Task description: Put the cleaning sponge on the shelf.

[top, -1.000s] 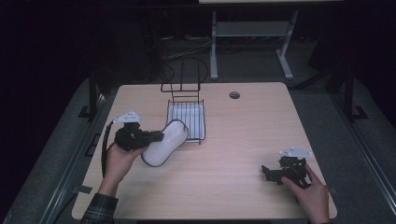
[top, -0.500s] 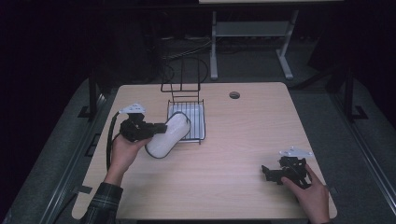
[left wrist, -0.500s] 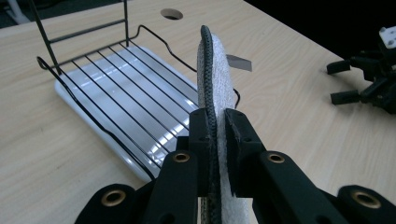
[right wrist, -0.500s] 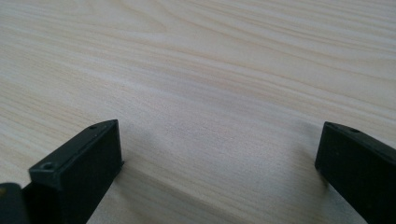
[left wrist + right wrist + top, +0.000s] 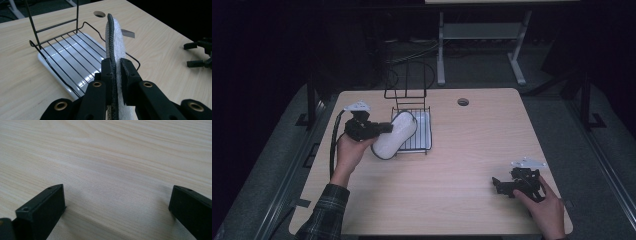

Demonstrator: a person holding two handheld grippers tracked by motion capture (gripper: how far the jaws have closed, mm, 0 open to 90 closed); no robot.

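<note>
Progress looks to be about midway, judging by how things lie: the white plate point(image 5: 393, 135) is already lifted and carried in the left gripper point(image 5: 379, 128), but it is not yet seated in the wire dish rack point(image 5: 412, 106), which serves as the landmark here. The pale wooden table point(image 5: 462, 150) carries that rack toward its far left part, with a white drip tray point(image 5: 62, 58) under the wires. The plate hangs tilted over the rack's near left corner, its upper edge above the wire floor and its lower edge out past the rack's front rail, toward the person. What is left, I judge, is to stand it up between the wires and let go. In the left gripper view the jaws are nearly closed, pinching the plate's dark-edged rim point(image 5: 113, 62) from both sides, so the plate rises edge-on straight ahead of the pads. The right gripper point(image 5: 507, 186) rests well apart from the rack, at the table's near right corner, its jaws spread wide with nothing between them.
</note>
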